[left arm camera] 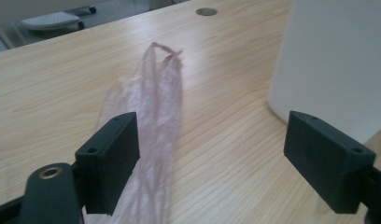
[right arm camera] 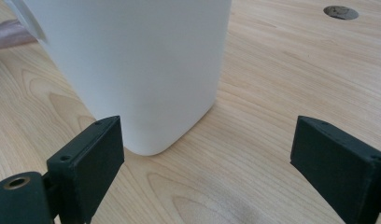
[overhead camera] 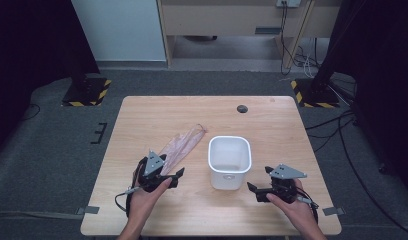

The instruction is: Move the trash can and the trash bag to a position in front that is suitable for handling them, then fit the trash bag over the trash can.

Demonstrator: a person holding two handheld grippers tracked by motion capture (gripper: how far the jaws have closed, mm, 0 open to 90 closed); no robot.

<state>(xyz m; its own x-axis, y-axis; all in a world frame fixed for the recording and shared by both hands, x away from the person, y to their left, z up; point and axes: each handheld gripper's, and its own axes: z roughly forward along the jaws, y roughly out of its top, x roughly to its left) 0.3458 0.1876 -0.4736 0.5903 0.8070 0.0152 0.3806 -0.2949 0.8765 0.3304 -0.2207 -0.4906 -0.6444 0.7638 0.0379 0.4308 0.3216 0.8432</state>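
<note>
A thin pink plastic bag (overhead camera: 181, 145) lies flat and stretched out on the wooden table (overhead camera: 142, 120), left of an upright white bin (overhead camera: 230, 161) that looks empty. My left gripper (overhead camera: 164, 167) is at the bag's near end, open. In the left gripper view (left arm camera: 212, 140) the bag (left arm camera: 156, 102) runs past the left jaw on the table and the bin's wall (left arm camera: 338, 60) stands at the right. My right gripper (overhead camera: 260, 179) is open, just right of the bin's near corner. In the right gripper view (right arm camera: 207, 140) the bin (right arm camera: 132, 60) rises close ahead, untouched.
A round cable hole (overhead camera: 242, 108) sits near the table's far edge. Bare wood extends behind the bin and along the front edge. Grey floor surrounds the table, with striped stand bases (overhead camera: 87, 92) and cables (overhead camera: 337, 130) beyond.
</note>
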